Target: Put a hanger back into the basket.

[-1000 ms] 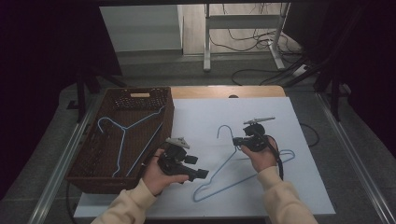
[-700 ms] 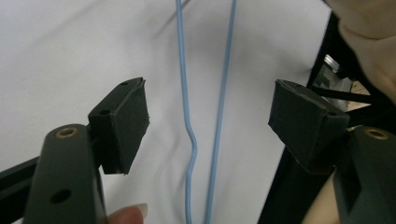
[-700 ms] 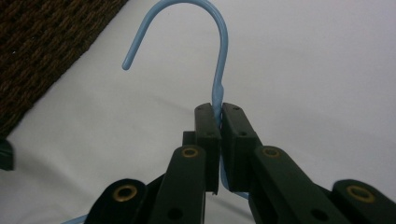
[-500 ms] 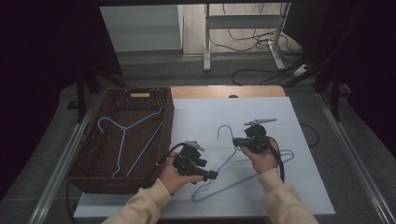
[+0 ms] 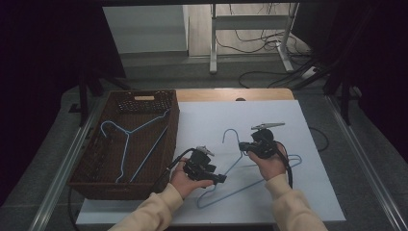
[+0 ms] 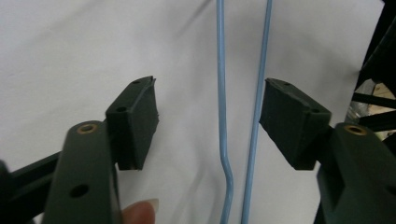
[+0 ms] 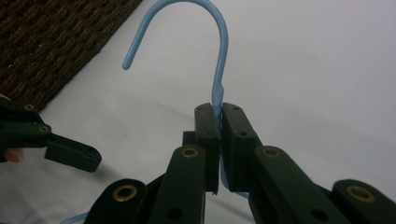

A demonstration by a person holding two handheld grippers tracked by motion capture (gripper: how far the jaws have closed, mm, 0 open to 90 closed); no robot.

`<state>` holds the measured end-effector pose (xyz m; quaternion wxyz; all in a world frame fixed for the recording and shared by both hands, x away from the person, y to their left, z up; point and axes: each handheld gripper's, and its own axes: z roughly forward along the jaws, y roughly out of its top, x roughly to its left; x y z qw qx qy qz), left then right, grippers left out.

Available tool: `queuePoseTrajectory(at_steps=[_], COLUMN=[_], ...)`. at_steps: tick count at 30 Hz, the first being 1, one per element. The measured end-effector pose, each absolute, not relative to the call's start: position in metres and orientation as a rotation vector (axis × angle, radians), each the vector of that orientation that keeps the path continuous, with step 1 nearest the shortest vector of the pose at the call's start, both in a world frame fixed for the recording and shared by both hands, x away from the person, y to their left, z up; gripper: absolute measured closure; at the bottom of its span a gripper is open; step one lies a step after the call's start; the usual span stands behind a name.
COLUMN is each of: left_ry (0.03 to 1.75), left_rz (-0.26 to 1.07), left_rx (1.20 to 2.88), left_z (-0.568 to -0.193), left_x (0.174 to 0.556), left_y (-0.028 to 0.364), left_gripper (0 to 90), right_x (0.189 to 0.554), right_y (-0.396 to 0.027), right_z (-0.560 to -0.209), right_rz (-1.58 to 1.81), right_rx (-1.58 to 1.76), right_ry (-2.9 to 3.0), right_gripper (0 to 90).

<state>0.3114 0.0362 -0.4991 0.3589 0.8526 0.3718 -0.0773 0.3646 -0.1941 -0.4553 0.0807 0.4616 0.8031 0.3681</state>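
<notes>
one white table (image 5: 317, 144), dark room, cables (image 5: 260, 45) behind.

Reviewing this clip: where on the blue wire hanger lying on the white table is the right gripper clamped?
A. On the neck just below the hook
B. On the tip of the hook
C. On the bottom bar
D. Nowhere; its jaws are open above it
A: in the right gripper view the right gripper has its jaws shut on the twisted neck of the blue wire hanger, with the hook curving free above them.
</notes>
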Motion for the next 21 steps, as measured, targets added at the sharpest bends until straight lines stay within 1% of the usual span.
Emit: queuePoseTrajectory(at_steps=[3, 4, 5, 6, 9, 10, 11, 14, 21], left_ry=[0.963, 0.946, 0.946, 0.938, 0.930, 0.928, 0.929, 0.935, 0.937], left_rz=[-0.206, -0.270, -0.270, -0.314, -0.318, -0.318, -0.317, -0.309, -0.315], left_rx=[2.212, 2.215, 2.215, 2.225, 2.238, 2.241, 2.238, 2.226, 2.208], left_z=[-0.503, -0.509, -0.509, -0.514, -0.517, -0.518, -0.517, -0.515, -0.513], left_x=[0.312, 0.312, 0.312, 0.311, 0.310, 0.309, 0.309, 0.310, 0.308], left_y=[0.033, 0.027, 0.027, 0.023, 0.021, 0.021, 0.022, 0.025, 0.027], left_gripper=[45.6, 48.1, 50.6, 53.6, 67.1, 67.1, 75.8, 85.0, 86.1], right_x=[0.364, 0.364, 0.363, 0.363, 0.363, 0.363, 0.363, 0.363, 0.363], right_y=[-0.193, -0.193, -0.193, -0.193, -0.193, -0.193, -0.194, -0.194, -0.194], right_z=[-0.455, -0.455, -0.455, -0.454, -0.454, -0.454, -0.453, -0.453, -0.452], right_rz=[1.111, 1.112, 1.114, 1.118, 1.123, 1.125, 1.128, 1.135, 1.153], right_rx=[1.383, 1.382, 1.381, 1.380, 1.377, 1.378, 1.380, 1.384, 1.377], right_ry=[2.402, 2.404, 2.403, 2.403, 2.403, 2.403, 2.404, 2.405, 2.406], right_gripper=[86.1, 86.1, 86.0, 86.0, 86.0, 86.0, 86.0, 86.0, 85.8])
